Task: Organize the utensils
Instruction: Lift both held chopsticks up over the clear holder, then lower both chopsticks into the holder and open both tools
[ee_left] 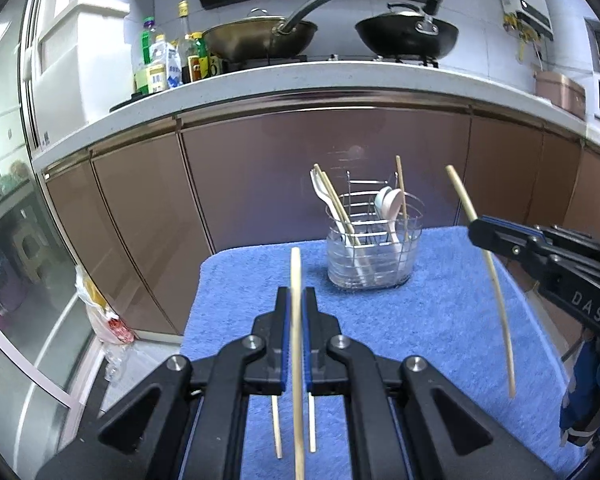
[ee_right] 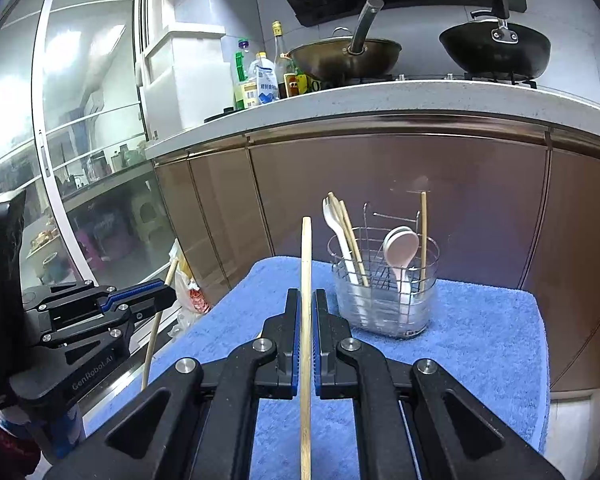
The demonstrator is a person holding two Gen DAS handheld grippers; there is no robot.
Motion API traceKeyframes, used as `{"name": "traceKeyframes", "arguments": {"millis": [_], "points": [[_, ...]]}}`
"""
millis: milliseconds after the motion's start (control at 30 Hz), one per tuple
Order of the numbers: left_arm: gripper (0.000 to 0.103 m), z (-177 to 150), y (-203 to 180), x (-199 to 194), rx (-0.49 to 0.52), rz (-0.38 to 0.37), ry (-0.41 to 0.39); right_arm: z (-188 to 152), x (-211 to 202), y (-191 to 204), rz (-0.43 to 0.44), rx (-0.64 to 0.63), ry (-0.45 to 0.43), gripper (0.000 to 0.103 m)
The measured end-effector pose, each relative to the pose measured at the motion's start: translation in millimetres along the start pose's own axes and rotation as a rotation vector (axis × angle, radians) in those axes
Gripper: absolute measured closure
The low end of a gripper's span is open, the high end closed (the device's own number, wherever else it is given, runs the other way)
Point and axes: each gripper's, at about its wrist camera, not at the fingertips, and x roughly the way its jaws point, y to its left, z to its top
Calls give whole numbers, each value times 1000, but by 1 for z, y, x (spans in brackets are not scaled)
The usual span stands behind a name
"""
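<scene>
The left gripper (ee_left: 296,300) clamps one upright chopstick (ee_left: 296,280); only its camera shows two more chopsticks (ee_left: 277,428) lying on the blue towel (ee_left: 420,320). The utensil holder (ee_right: 384,280) stands farther back. The right gripper (ee_right: 307,300) pinches another chopstick (ee_right: 306,248).

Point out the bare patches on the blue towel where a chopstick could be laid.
Free: the blue towel right of the utensil caddy, and the stretch between the caddy and the grippers. Crowded: the near edge, where two loose chopsticks lie under the left gripper.
</scene>
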Motion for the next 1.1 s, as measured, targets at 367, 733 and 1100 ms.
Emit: {"name": "traceKeyframes", "arguments": {"millis": [367, 733, 1100], "points": [[98, 65, 26, 8, -213, -144, -177, 63, 15, -41, -36, -16, -168, 98], [98, 142, 15, 75, -384, -229, -348, 105, 79, -85, -97, 74, -396, 98], [98, 142, -8, 151, -393, -110, -449, 77, 129, -103, -228, 72, -423, 98]]}}
